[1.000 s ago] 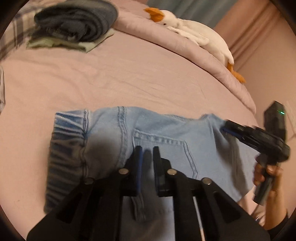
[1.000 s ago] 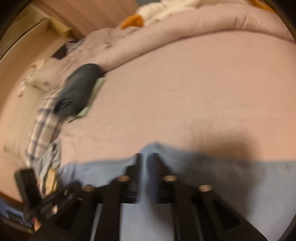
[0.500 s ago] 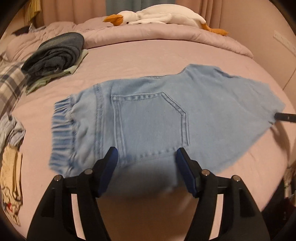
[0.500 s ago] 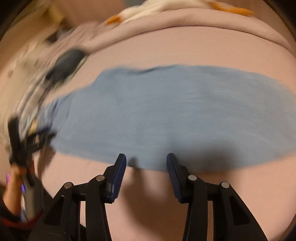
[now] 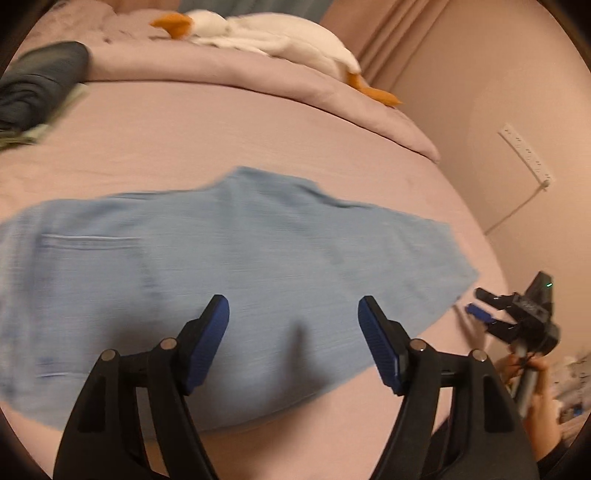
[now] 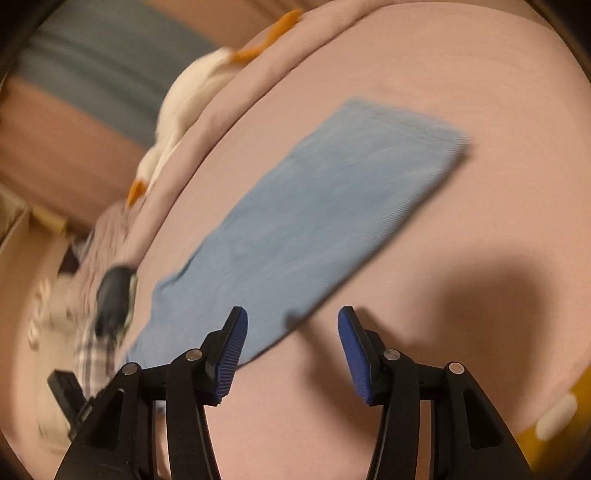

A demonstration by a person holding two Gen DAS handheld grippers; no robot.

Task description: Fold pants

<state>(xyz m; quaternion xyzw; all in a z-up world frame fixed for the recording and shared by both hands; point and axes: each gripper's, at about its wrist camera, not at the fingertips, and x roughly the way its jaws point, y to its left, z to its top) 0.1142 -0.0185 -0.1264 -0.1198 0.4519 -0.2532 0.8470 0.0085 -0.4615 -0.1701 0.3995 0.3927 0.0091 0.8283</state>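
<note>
Light blue denim pants point(image 5: 229, 258) lie flat on the pink bed, folded lengthwise, back pocket to the left. They also show in the right wrist view point(image 6: 306, 221), running diagonally. My left gripper point(image 5: 293, 321) is open and empty, hovering over the near edge of the pants. My right gripper point(image 6: 292, 332) is open and empty, just off the near edge of the pants; it also shows in the left wrist view point(image 5: 480, 308) at the right, beyond the leg end.
A white goose plush point(image 5: 266, 33) lies on the rolled duvet at the back. A stack of folded dark clothes point(image 5: 33, 88) sits at the back left. A wall point(image 5: 498, 110) with a power strip stands at the right. The bed sheet point(image 6: 461, 332) surrounds the pants.
Both grippers were shut on the pants a second ago; they have opened, let go and pulled back. The pants now lie flat. Both views have swung since.
</note>
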